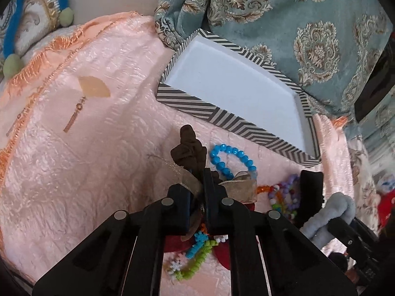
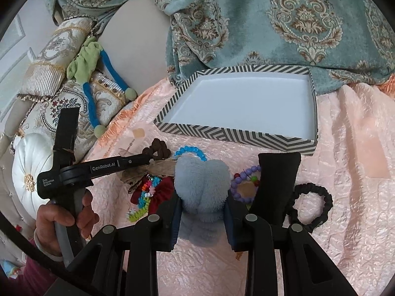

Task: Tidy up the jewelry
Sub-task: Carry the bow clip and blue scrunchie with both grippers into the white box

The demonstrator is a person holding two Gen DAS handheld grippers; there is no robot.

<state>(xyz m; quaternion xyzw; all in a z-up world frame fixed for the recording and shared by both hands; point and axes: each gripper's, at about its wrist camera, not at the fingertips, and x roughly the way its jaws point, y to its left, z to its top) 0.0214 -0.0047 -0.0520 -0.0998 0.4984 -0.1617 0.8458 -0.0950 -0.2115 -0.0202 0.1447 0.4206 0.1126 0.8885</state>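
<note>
Our right gripper (image 2: pixel 201 212) pinches a fluffy grey-blue scrunchie (image 2: pixel 201 187); our left gripper (image 1: pixel 197 197) pinches a brown-and-gold ribbon scrunchie (image 1: pixel 188 148). The empty chevron-striped box (image 2: pixel 237 133) lies straight ahead of both, nearer our right.

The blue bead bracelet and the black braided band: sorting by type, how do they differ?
The blue bead bracelet is a ring of shiny faceted beads; the black braided band is matte woven cord. The bracelet lies left of the right tool, partly hidden; the band lies to its right, fully visible. Both rest flat on the pink cloth.
</note>
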